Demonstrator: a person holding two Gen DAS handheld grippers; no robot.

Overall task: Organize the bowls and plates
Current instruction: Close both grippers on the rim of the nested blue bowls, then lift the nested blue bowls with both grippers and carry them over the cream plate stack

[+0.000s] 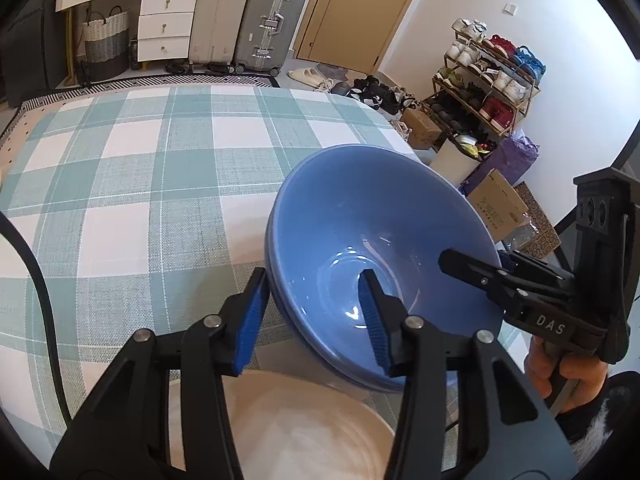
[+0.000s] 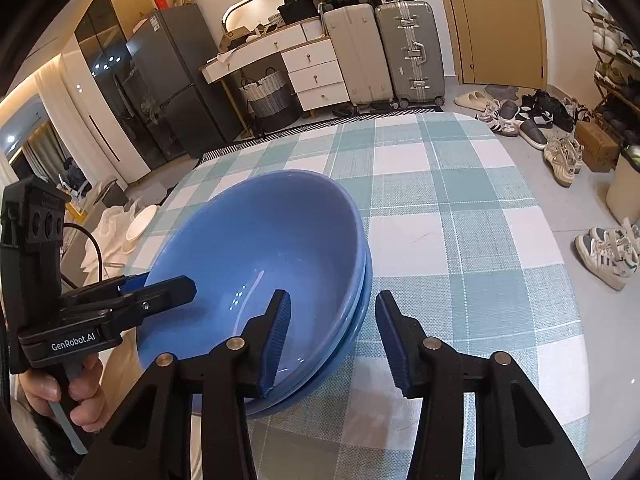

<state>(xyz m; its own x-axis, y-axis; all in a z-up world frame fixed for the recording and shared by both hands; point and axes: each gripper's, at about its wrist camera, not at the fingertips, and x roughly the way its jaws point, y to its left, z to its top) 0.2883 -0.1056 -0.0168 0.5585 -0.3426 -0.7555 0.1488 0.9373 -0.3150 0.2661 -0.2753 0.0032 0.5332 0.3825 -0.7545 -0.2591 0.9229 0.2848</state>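
Note:
Two blue bowls, one nested in the other, sit on the teal-and-white checked tablecloth. My left gripper straddles their near-left rim, one blue pad outside close to the rim and the other inside; I see no pad pressing. My right gripper straddles the opposite rim, with its inner pad over the bowl's inside and its outer pad clearly apart from the wall. Each gripper also shows in the other's view: the right gripper and the left gripper. A cream-white bowl lies just below my left gripper.
The checked cloth stretches away beyond the bowls. Past the table edge are suitcases, a drawer unit, a shoe rack, boxes, shoes on the floor and white plates to the left.

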